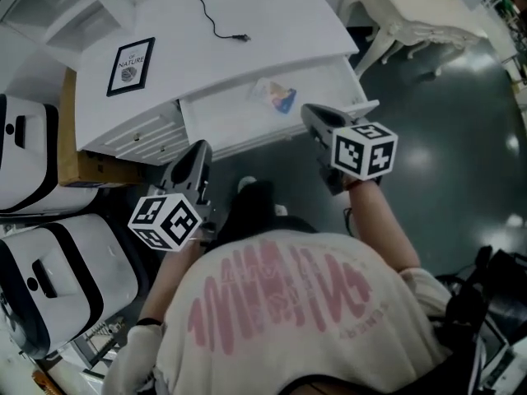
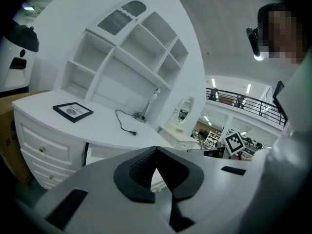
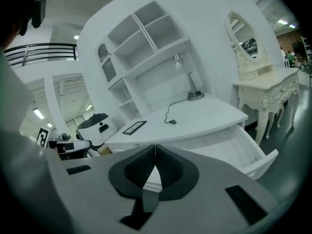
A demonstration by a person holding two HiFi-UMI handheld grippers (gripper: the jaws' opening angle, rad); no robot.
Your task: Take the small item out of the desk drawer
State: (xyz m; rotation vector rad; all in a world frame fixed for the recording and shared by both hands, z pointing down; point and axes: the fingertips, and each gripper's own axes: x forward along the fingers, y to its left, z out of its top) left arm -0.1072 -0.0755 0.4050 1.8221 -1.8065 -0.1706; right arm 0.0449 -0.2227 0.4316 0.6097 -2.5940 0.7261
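— Fingers (image 2: 139,172) on the left gripper (image 2: 156,152), are they open?
— No. They are pressed together at the tips and hold nothing. The right gripper (image 3: 155,150) is the same: fingers (image 3: 134,172) squeezed together, nothing in them.
— Where are both grippers?
— Up in the air in front of the white surface (image 1: 263,23), the left gripper low by the side drawers (image 1: 140,134), the right one near the front right corner of the open drawer (image 1: 239,113).
— And the small item (image 1: 280,97)?
— It lies inside the open drawer, toward its right side, apart from both grippers.
— What is on top of the surface?
— A black picture frame (image 1: 131,66) on the left and a black cable (image 1: 216,19) farther back.
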